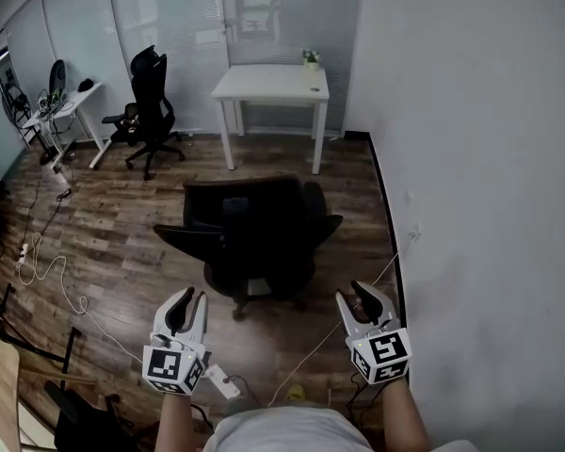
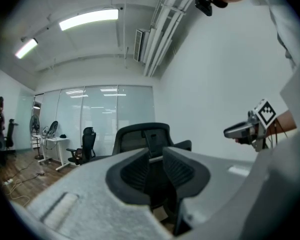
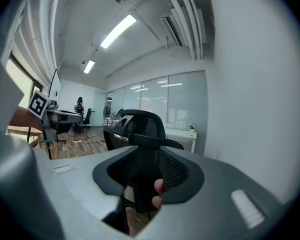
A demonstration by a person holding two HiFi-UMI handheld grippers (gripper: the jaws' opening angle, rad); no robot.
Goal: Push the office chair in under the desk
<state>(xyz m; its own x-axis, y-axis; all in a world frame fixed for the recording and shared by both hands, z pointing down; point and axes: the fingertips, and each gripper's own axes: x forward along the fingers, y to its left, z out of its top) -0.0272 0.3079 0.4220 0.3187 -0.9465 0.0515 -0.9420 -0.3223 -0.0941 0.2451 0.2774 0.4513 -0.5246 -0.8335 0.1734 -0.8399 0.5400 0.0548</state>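
The black mesh-backed office chair (image 1: 254,234) is seen mid-floor, well short of the white rectangular desk (image 1: 271,83). Left gripper (image 1: 190,301) and right gripper (image 1: 358,297) are held slightly parted, empty, behind its back. It could be swung into a desk leg (image 1: 228,139) by an uneven push.

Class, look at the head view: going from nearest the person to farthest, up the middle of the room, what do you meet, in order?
Left tool and right tool, side by side → black office chair → white desk → glass wall.
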